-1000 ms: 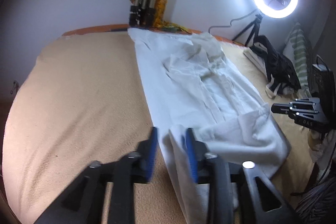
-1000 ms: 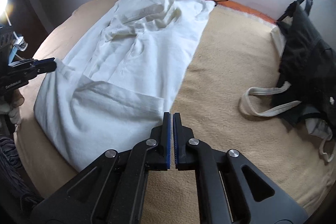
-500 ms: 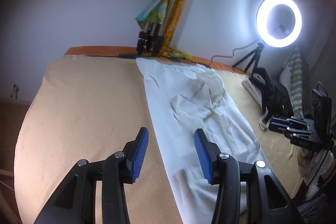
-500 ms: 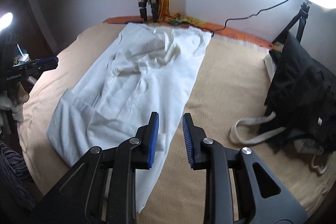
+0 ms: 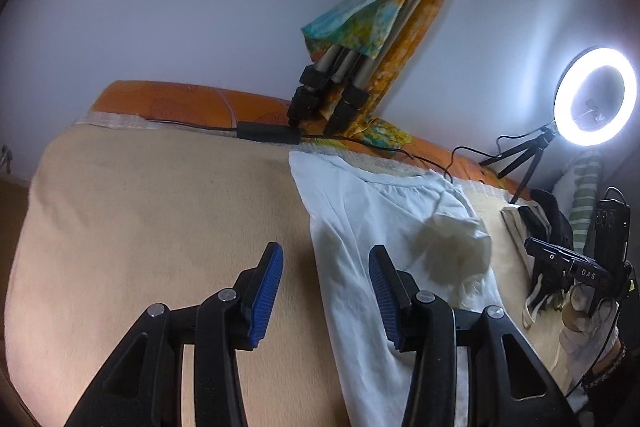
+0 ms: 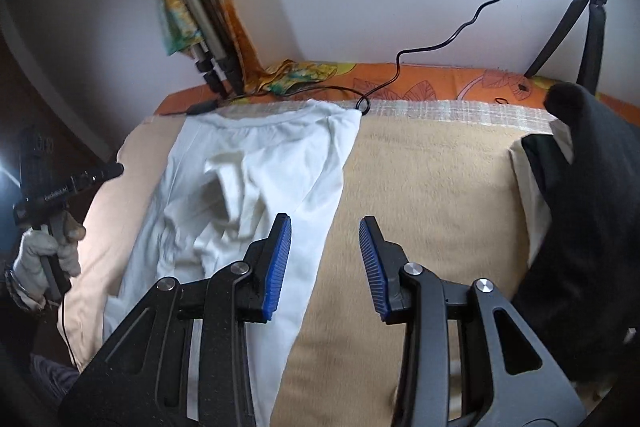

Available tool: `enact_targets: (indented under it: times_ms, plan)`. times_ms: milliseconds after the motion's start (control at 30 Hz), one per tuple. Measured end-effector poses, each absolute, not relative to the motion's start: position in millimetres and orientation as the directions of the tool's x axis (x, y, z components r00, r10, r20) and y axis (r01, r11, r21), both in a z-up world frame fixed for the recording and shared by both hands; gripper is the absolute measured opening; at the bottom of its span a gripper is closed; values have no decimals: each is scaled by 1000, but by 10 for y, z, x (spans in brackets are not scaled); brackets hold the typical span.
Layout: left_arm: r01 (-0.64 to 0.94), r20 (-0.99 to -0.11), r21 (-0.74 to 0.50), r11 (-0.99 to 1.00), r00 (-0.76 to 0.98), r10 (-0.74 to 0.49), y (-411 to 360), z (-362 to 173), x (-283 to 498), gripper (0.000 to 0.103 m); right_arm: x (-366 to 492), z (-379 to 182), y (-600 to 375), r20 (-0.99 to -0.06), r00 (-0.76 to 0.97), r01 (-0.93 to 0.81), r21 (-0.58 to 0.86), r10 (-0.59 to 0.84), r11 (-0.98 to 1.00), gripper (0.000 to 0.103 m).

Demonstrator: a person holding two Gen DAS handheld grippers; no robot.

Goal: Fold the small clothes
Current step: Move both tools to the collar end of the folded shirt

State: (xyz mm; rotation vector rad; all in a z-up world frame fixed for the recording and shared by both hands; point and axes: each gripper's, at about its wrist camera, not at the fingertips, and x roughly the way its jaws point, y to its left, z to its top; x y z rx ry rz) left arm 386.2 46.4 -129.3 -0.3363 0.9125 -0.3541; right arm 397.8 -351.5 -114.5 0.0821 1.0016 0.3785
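A white garment [image 5: 384, 227] lies in a long folded strip on the beige blanket [image 5: 160, 219], its far hem near the wall. It also shows in the right wrist view [image 6: 256, 187], rumpled in the middle. My left gripper [image 5: 326, 287] is open and empty, held above the garment's left edge. My right gripper [image 6: 324, 263] is open and empty, held above the garment's right edge. The left gripper, held in a gloved hand, shows at the left of the right wrist view [image 6: 52, 191]. The right gripper shows at the right of the left wrist view [image 5: 568, 263].
A folded tripod draped with patterned cloth [image 5: 352, 83] leans on the wall behind the garment. A ring light on a small tripod [image 5: 596, 95] stands at the back right. A black bag [image 6: 580, 211] lies right of the garment. A black cable [image 6: 440, 43] runs along the bed's far edge.
Both grippers let go of the garment's near end, opened wide and rose, tilting up toward the far hem. The garment's near end now lies folded on the blanket.
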Motion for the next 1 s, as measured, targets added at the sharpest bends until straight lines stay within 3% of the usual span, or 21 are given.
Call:
enact_targets:
  times_ms: [267,367,500,533,633,700,733,933,1000]
  plan:
    - [184,-716,-438,880,521,-466,315,-1567,4334,41,4597,-1517,-3535,-794,465,-219,326,392,920,38]
    - [200,-718,-419,886,524,-458,248,-1599,4450,32,4750,-1601,-3528,-784,465,-208,355,412,911,38]
    - [251,-728,-376,892,516,-452,116,-1635,4583,22,4879,-1686,-3360,-788,449,-248,343,421,906,21]
    - [262,-732,-364,894,513,-449,80,-1648,4618,22,4891,-1700,-3295,-798,448,-262,314,404,912,15]
    - [263,-736,-347,900,519,-435,36,-1663,4688,28,4898,-1728,-3163,-818,462,-292,224,342,930,15]
    - [245,-722,-364,898,535,-439,92,-1662,4713,45,4902,-1723,-3149,-815,468,-303,214,341,929,16]
    - [238,-718,-370,898,540,-439,120,-1669,4728,47,4912,-1728,-3163,-816,465,-304,217,343,928,21]
    - [238,-715,-399,885,523,-463,162,-1728,4838,46,5048,-1795,-3183,-804,445,-292,287,395,912,25]
    - [248,-720,-385,889,522,-457,119,-1722,4869,38,5072,-1801,-3151,-802,445,-296,287,397,911,25]
